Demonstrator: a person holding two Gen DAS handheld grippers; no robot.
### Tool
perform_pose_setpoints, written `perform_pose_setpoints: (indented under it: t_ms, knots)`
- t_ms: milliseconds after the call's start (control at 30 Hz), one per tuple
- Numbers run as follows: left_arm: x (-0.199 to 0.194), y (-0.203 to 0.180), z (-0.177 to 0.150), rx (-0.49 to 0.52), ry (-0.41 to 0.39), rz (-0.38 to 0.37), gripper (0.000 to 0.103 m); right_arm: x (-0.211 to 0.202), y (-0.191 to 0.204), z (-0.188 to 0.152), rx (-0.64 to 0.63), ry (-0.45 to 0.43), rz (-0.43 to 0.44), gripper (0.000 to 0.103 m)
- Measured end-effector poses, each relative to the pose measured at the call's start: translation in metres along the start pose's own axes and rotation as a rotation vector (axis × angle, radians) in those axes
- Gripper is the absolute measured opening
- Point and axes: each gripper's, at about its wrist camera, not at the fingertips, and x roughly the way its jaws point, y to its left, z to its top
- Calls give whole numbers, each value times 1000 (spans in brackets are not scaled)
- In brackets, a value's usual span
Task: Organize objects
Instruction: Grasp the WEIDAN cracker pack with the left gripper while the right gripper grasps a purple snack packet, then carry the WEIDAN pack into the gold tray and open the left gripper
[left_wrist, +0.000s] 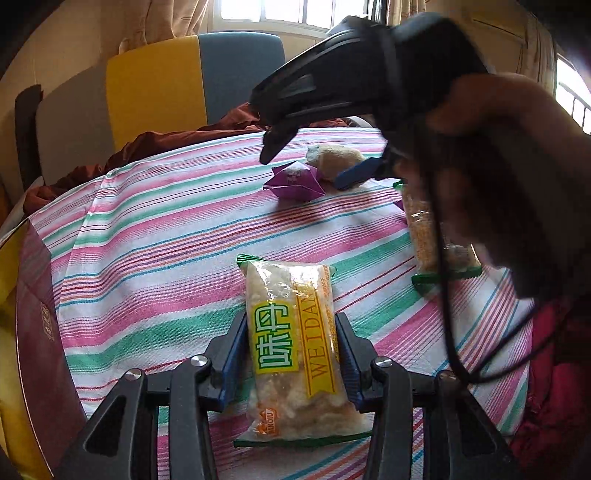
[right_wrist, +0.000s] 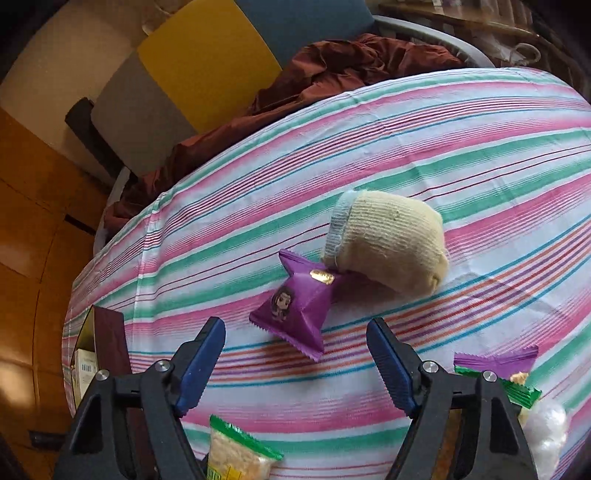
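Left gripper (left_wrist: 291, 354): I have its blue pads pressed against both long sides of the rice-cracker packet (left_wrist: 295, 354); closed on it, fingers flanking the lower half.
Rice-cracker packet: clear wrapper, pale puffed pieces inside, yellow-green label with "WEIDAN" lettering, green crimped ends. It lies lengthwise along my fingers, far end poking out past the tips. I cannot tell whether it is lifted or resting on the cloth.
Right gripper (right_wrist: 295, 354): fingers spread wide, nothing between them; it hangs over the cloth.
Purple packet (right_wrist: 295, 310): just ahead of my right fingertips, in line with the gap, apart from both pads. Pyramid-folded, glossy purple, cartoon face, gold patch, serrated edges.
Rolled sock (right_wrist: 388, 243): cream ribbed knit, pale blue cuff; touches the purple packet's far corner.
Second rice-cracker packet (left_wrist: 424, 236): to the right of my left gripper, partly hidden behind the right hand (left_wrist: 498, 177).
Striped tablecloth (left_wrist: 166, 229): pink, green and white bands under everything.
Maroon box (left_wrist: 37, 332): at the table's left edge.
Chair (left_wrist: 192, 81): yellow and blue back, beyond the table.
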Motion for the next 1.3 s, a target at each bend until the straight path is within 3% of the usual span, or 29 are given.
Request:
perform_pose_setpoints:
  t_ms: [67, 133, 167, 200, 400, 600, 1033, 1300]
  knots:
    - [0, 1, 0, -4, -2, -6, 45, 13, 4, 9, 1, 6, -38, 73]
    - [0, 0, 0, -8, -3, -11, 45, 24, 10, 11, -58, 28, -113, 46]
    - [0, 0, 0, -8, -5, -12, 45, 24, 16, 10, -117, 23, -149, 43]
    - [1, 0, 0, -9, -6, -14, 45, 24, 20, 7, -156, 39, -140, 33]
    - [0, 2, 0, -16, -8, -21, 45, 9, 30, -36, -375, 108, -141, 33]
    - [0, 1, 0, -9, -7, -12, 45, -11, 19, -75, -432, 134, -109, 33]
    - [-7, -6, -4, 27, 17, 35, 45, -8, 17, -77, -479, 109, -109, 35]
    - [-28, -3, -9, -19, 50, -3, 44, -9, 21, -82, -537, 87, -135, 35]
